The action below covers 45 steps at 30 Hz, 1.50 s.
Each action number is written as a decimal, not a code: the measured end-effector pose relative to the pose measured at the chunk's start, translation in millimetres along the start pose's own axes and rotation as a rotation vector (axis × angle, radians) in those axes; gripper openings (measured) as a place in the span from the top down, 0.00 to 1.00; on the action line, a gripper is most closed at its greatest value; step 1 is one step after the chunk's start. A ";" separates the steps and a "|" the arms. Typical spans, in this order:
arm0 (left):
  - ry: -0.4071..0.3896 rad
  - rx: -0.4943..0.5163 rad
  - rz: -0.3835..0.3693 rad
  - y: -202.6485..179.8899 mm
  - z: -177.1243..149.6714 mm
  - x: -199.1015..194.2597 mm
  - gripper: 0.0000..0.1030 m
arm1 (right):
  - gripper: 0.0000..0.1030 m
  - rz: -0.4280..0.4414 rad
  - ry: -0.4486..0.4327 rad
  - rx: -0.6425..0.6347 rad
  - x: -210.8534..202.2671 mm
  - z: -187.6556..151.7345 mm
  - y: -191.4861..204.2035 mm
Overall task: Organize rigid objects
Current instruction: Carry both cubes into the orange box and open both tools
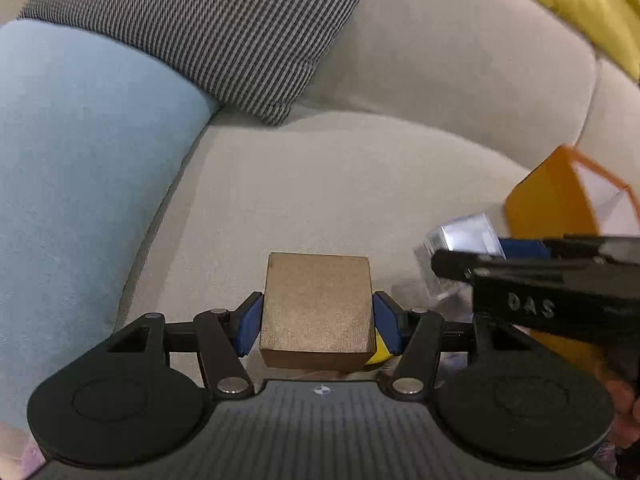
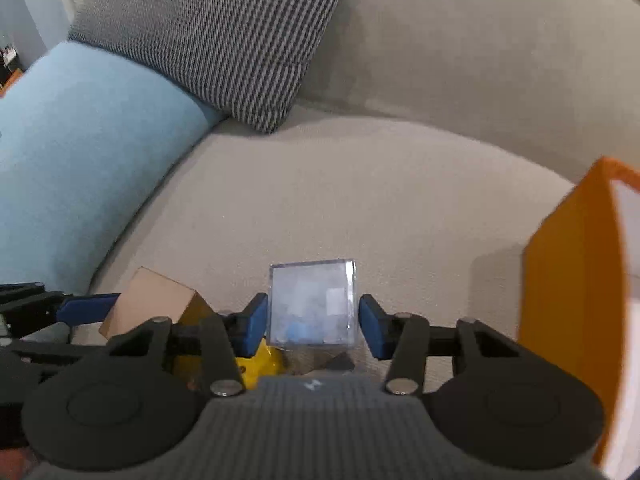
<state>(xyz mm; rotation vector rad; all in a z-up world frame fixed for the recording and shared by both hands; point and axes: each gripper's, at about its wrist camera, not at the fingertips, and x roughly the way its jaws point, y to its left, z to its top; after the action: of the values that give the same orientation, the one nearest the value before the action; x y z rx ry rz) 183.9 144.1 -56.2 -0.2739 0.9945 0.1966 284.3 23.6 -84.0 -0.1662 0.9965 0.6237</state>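
Note:
In the left wrist view, a brown cube (image 1: pixel 316 312) sits between the blue pads of my left gripper (image 1: pixel 318 308), which is shut on it above the beige sofa seat (image 1: pixel 320 184). My right gripper (image 2: pixel 314 308) is shut on a clear plastic cube (image 2: pixel 312 304) with pale blue bits inside. That clear cube (image 1: pixel 460 244) also shows at the right of the left wrist view, just right of the brown cube. The brown cube (image 2: pixel 152 300) shows at the left of the right wrist view. A yellow object (image 2: pixel 260 364) lies partly hidden under both grippers.
An open orange box (image 2: pixel 572 300) with a white inside stands on the seat to the right. A light blue cushion (image 1: pixel 80 160) fills the left side, and a grey striped pillow (image 1: pixel 208 28) leans on the backrest. Yellow fabric (image 1: pixel 592 8) lies at the far right.

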 end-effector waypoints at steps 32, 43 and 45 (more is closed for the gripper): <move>0.138 0.983 -0.399 -294.0 -54.9 -20.5 0.35 | 0.51 -0.213 -0.025 0.409 -159.3 -120.5 -215.3; 0.326 1.206 -0.361 -306.9 -74.8 22.0 0.35 | 0.51 -0.198 0.060 0.426 -109.6 -119.7 -224.2; 0.356 1.204 -0.369 -307.2 -69.9 28.1 0.35 | 0.51 -0.188 0.066 0.426 -102.3 -117.9 -224.5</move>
<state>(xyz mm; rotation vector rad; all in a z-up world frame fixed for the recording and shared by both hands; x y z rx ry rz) 231.2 -168.2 -73.8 0.6330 1.2269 -0.8067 284.3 -249.6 -96.9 0.0962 1.1405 0.2265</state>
